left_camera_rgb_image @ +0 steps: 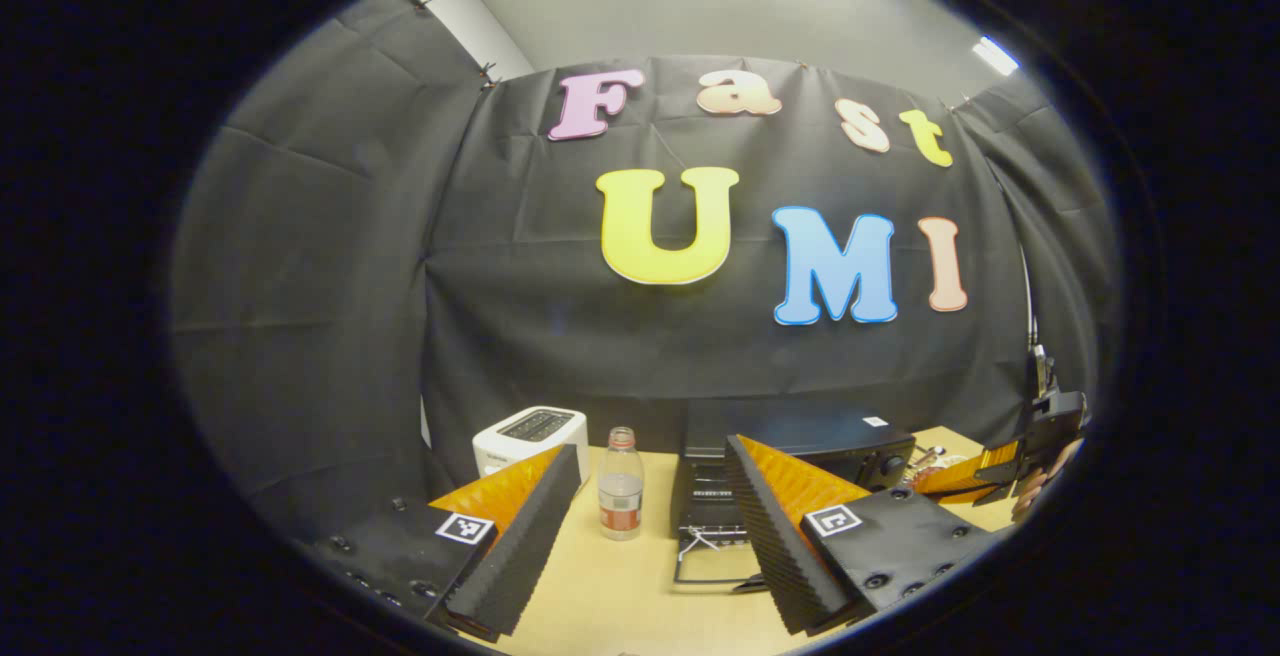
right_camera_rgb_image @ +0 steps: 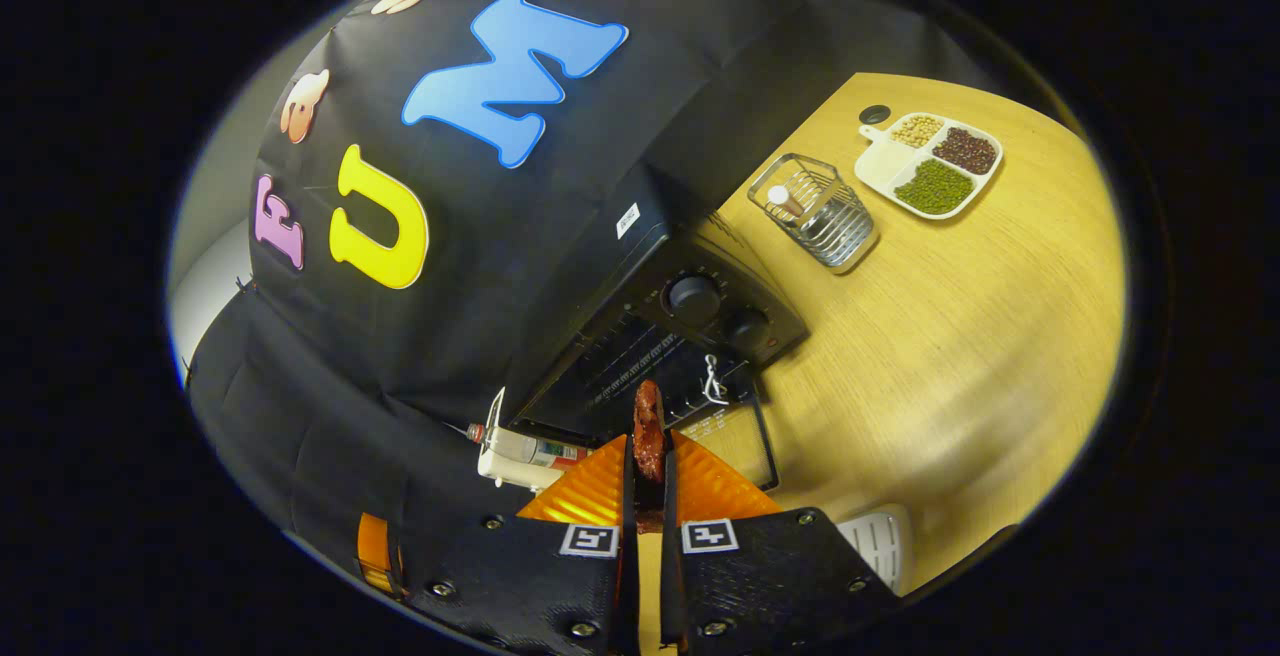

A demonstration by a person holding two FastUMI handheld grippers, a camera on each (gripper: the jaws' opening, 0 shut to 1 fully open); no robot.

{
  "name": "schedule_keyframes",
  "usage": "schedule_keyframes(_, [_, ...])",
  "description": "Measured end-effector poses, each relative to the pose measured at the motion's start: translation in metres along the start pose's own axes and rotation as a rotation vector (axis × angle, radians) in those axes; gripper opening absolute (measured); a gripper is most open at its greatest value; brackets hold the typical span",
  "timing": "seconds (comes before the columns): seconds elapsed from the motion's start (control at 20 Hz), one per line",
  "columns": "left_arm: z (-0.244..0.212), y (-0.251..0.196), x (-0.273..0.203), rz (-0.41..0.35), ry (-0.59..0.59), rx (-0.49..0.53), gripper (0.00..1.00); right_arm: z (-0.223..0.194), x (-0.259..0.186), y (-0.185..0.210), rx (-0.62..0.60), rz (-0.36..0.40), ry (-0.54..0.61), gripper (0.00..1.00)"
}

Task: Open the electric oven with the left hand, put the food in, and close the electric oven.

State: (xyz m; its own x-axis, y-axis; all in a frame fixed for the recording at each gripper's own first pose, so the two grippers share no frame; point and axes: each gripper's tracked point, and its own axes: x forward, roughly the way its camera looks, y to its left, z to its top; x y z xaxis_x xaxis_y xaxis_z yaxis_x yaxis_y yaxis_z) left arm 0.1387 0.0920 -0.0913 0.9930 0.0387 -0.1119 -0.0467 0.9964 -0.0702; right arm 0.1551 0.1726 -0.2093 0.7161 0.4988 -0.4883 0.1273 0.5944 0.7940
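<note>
Nearest the lens in the left gripper view, my left gripper (left_camera_rgb_image: 650,536) hangs over the table (left_camera_rgb_image: 620,596) with its fingers spread wide and nothing between them. Between the fingers, farther off, a bottle (left_camera_rgb_image: 621,484) stands upright on the table, with a white toaster (left_camera_rgb_image: 530,438) behind it to the left. To the right of the bottle sits the black oven (left_camera_rgb_image: 790,441); its door (left_camera_rgb_image: 715,556) lies folded down toward me, so the oven is open. At the right edge of that view my right gripper (left_camera_rgb_image: 985,471) appears, held in a hand (left_camera_rgb_image: 1045,481).

In the right gripper view, my right gripper (right_camera_rgb_image: 648,456) is closed on the food (right_camera_rgb_image: 648,434), a dark reddish piece pinched edge-on by both fingers; its kind is hard to tell, possibly a slice of meat. The food is held just in front of the oven (right_camera_rgb_image: 690,306) mouth, above the lowered door (right_camera_rgb_image: 735,436), and whether it touches the door I cannot tell. Two knobs (right_camera_rgb_image: 694,294) show on the oven's panel. Beyond the oven on the table (right_camera_rgb_image: 980,336) stands a wire basket (right_camera_rgb_image: 815,208), and near it a divided tray (right_camera_rgb_image: 932,164) holding beans in separate compartments. The bottle (right_camera_rgb_image: 525,448) and toaster (right_camera_rgb_image: 500,466) show left of my fingers.
</note>
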Motion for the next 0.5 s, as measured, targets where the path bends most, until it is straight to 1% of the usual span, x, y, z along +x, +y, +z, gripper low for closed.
schedule_keyframes(0.35, [-0.012,0.051,0.012,0.06,0.022,-0.01,0.98,-0.006,0.065,0.024,0.051,0.02,-0.011,0.08])
schedule_keyframes(0.4, [-0.014,0.058,0.013,0.07,0.026,-0.005,0.92,-0.007,0.074,0.025,0.057,0.019,-0.012,0.09])
schedule_keyframes(0.5, [-0.017,0.071,0.015,0.086,0.042,0.003,0.92,-0.008,0.09,0.029,0.069,0.022,-0.015,0.09])
